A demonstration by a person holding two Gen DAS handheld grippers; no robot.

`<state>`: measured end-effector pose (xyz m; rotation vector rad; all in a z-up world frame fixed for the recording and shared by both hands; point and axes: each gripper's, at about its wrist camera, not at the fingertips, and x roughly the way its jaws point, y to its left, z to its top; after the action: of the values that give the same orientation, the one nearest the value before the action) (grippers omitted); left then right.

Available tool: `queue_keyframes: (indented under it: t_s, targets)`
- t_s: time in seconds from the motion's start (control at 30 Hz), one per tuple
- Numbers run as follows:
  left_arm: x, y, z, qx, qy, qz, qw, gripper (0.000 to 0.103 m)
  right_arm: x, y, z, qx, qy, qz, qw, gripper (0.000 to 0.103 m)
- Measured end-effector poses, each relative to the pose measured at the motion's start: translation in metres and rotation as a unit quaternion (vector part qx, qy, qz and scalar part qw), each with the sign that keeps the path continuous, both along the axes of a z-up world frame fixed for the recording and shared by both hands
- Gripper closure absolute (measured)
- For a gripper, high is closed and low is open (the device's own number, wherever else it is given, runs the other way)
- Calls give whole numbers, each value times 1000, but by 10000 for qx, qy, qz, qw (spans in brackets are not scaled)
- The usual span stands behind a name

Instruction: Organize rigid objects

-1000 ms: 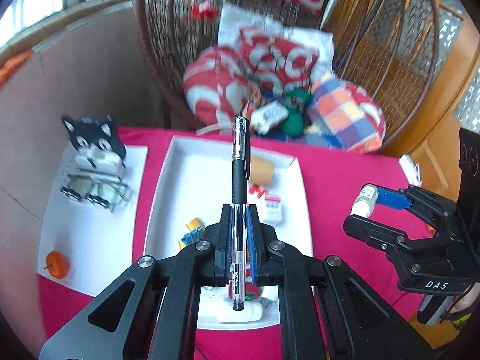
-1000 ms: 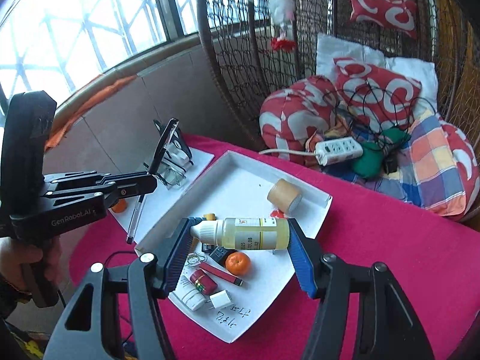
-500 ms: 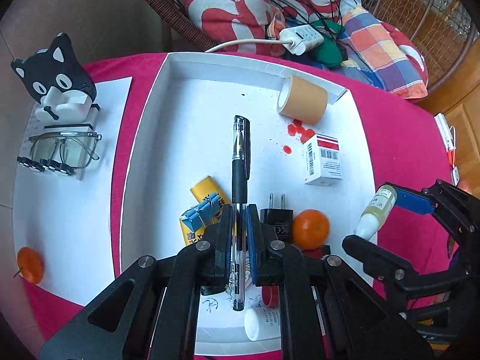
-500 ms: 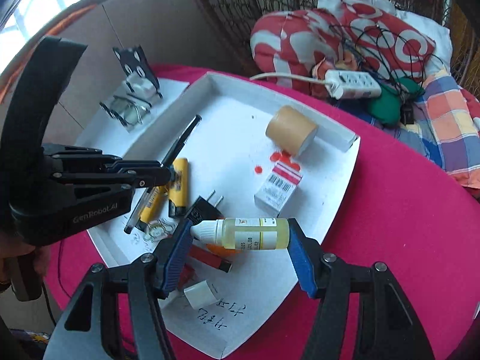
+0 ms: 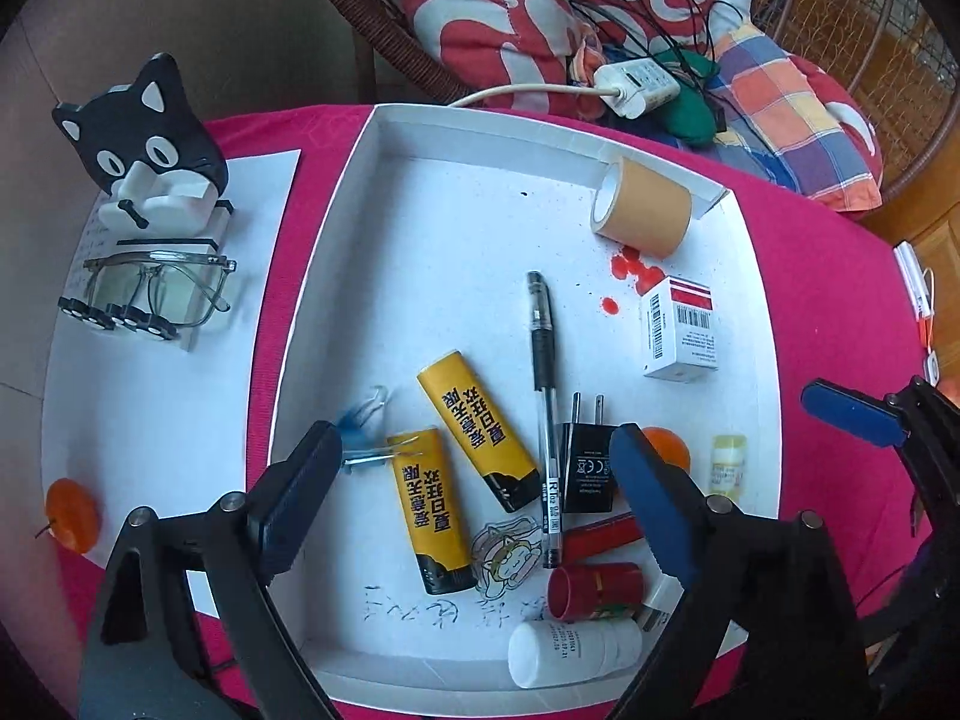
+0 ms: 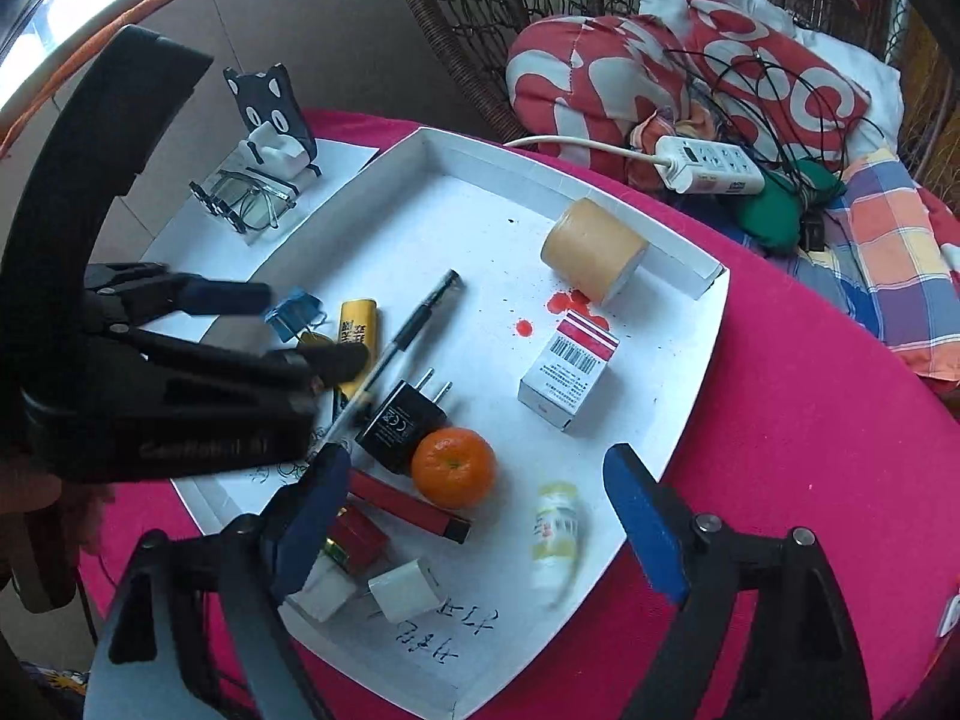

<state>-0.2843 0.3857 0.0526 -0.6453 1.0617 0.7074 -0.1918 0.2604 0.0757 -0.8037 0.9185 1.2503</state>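
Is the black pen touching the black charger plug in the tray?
Touching. The left wrist view shows the black pen lying against the left edge of the black charger plug, no gap.

Bright, even daylight in both views, entering from a window [image 6: 78,18] blown out to white at upper left of the right wrist view. Soft, short shadows under things on the white tray [image 5: 456,228]. Strong fisheye bending, with dark vignetted corners. Motion blur on the small bottle [image 6: 555,531] and on the left hand-held gripper [image 6: 294,330]. Elsewhere sharp.
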Motion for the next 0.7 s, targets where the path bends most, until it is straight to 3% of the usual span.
queue_keyframes:
  t_s: [0.03, 0.07, 0.4, 0.7]
  targets:
    - [0, 0, 0, 27, 67, 7, 10000, 11, -1, 0, 0, 2, -5, 12, 10000, 11]
    - [-1, -1, 0, 56, 112, 27, 9999, 11, -2, 0, 1, -5, -12, 20, 10000, 0]
    - [-8, -13, 9, 211, 117, 364, 9990, 11, -10, -12, 11, 168, -22, 251, 9995, 0]
    - [-1, -38, 36, 309, -246, 603, 9974, 11, 4, -38, 43, 679, 85, 210, 9974, 0]
